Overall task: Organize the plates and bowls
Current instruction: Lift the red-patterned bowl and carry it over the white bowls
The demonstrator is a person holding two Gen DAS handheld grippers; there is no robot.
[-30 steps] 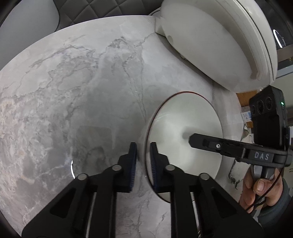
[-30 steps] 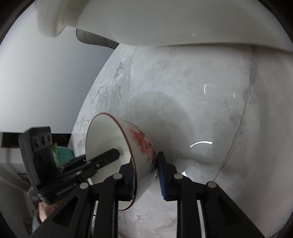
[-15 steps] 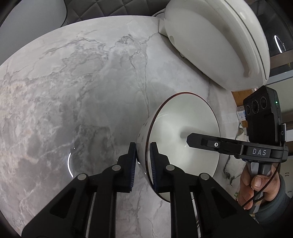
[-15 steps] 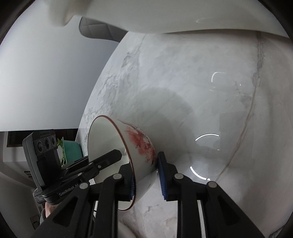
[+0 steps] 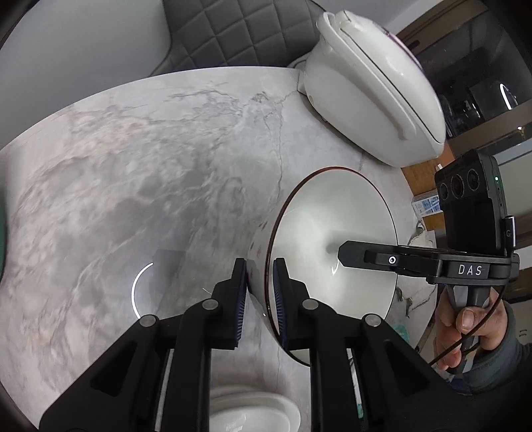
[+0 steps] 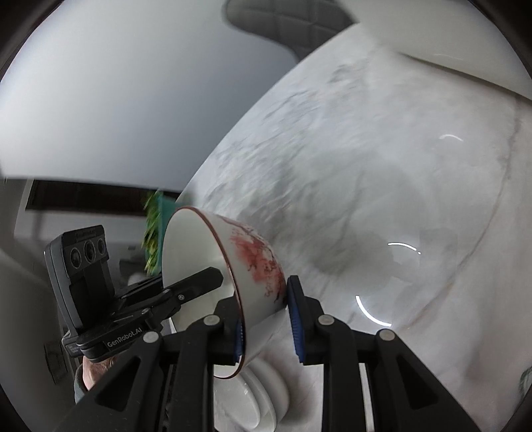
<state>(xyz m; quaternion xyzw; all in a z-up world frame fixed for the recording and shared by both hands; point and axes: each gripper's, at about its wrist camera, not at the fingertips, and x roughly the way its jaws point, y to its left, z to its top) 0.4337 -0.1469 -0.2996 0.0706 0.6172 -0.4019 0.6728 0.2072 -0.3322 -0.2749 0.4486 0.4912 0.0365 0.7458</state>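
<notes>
A white bowl (image 5: 332,232) with a dark red rim and red blossom painting (image 6: 256,262) hangs tilted above the marble table (image 5: 149,186), gripped from two sides. My left gripper (image 5: 260,295) is shut on its near rim, one pad inside and one outside. My right gripper (image 6: 266,309) is shut on the opposite rim; one of its fingers (image 5: 352,257) shows inside the bowl in the left wrist view. Below the bowl sits a stack of white dishes (image 6: 252,392), also at the bottom edge of the left wrist view (image 5: 252,412).
A large white lidded appliance (image 5: 375,93) stands at the table's far right. A grey quilted chair back (image 5: 232,30) is behind the table. A person's hand (image 5: 465,325) holds the right gripper's handle. A green plant (image 6: 153,232) shows beyond the table edge.
Both grippers have risen with the bowl held between them, and the table has dropped away. The white dish stack has come into view beneath the bowl.
</notes>
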